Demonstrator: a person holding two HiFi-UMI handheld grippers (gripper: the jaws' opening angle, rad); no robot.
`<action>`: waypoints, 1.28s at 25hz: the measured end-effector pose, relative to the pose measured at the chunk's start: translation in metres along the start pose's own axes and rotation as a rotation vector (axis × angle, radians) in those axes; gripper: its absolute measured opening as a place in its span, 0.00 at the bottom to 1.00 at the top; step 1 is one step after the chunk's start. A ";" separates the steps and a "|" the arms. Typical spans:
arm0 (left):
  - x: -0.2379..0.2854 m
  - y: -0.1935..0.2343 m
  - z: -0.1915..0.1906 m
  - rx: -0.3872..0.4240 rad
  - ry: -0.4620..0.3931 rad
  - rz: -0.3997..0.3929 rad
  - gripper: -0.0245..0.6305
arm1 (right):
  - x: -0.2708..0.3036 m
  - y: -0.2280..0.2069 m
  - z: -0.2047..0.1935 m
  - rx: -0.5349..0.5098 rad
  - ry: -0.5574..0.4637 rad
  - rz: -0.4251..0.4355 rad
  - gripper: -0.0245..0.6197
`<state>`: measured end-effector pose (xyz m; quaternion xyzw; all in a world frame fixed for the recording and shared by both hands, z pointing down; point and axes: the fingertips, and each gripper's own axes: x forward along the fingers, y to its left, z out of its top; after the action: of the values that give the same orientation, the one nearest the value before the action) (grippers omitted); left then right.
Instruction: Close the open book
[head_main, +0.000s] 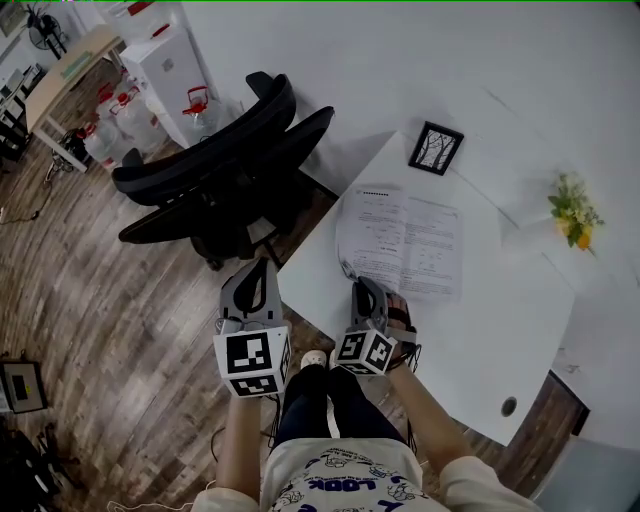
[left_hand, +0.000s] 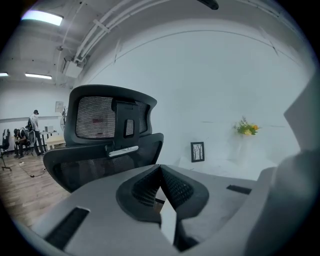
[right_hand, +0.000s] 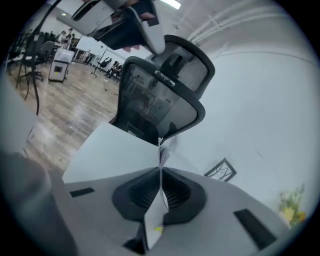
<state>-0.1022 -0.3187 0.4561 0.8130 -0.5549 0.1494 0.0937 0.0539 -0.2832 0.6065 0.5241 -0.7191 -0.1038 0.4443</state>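
Observation:
An open book (head_main: 405, 240) lies flat on the white table (head_main: 500, 330), with printed pages on both sides. My right gripper (head_main: 358, 285) is at the near left corner of the book, shut on a thin sheaf of its left-hand pages. In the right gripper view these pages (right_hand: 161, 162) stand on edge between the pads of the right gripper (right_hand: 161, 175) and are lifted off the table. My left gripper (head_main: 262, 265) hangs to the left, off the table and over the wooden floor. In the left gripper view the jaws of the left gripper (left_hand: 160, 167) meet with nothing in them.
A black mesh office chair (head_main: 225, 165) stands against the table's left edge, just beyond both grippers. A small framed picture (head_main: 436, 147) sits behind the book and yellow flowers (head_main: 573, 212) are at the far right. The person's legs are below the table's near edge.

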 end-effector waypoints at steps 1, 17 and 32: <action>0.000 -0.003 0.002 0.002 -0.005 -0.005 0.07 | -0.003 -0.004 0.000 0.037 -0.003 -0.003 0.10; 0.015 -0.074 0.042 0.057 -0.069 -0.138 0.07 | -0.051 -0.068 -0.029 0.332 -0.010 -0.140 0.09; 0.030 -0.141 0.061 0.105 -0.087 -0.240 0.07 | -0.066 -0.116 -0.106 0.592 0.085 -0.234 0.09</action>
<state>0.0481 -0.3128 0.4112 0.8831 -0.4486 0.1305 0.0441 0.2137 -0.2433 0.5625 0.7136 -0.6338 0.0812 0.2871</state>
